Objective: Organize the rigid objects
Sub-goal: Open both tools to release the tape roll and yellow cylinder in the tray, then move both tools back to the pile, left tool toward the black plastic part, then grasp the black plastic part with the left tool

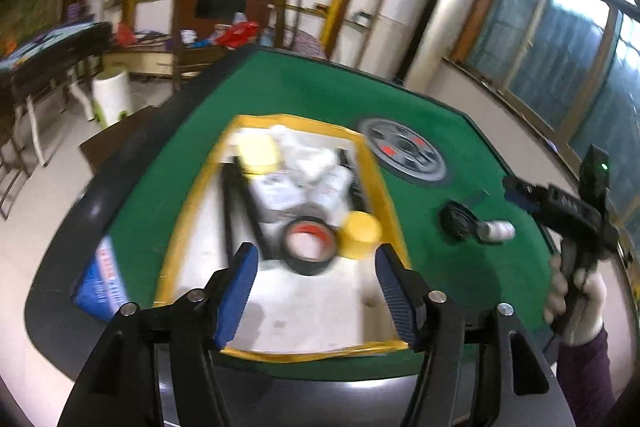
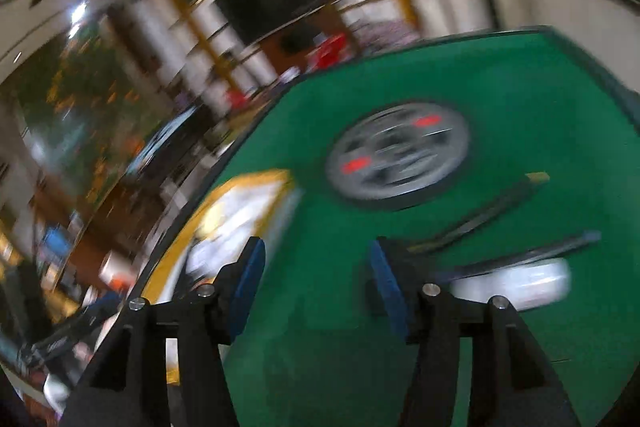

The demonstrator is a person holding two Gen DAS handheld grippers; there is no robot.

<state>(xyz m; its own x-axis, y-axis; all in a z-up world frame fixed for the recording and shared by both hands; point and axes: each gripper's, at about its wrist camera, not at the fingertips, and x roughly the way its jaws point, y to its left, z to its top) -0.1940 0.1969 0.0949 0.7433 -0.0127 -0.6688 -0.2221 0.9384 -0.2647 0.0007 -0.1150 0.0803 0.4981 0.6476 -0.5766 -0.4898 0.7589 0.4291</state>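
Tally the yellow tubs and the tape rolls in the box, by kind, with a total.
Yellow tubs: 2
Tape roll: 1
Total: 3

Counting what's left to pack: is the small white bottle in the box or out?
Out. The white bottle lies on its side on the green table, right of the yellow-edged box.
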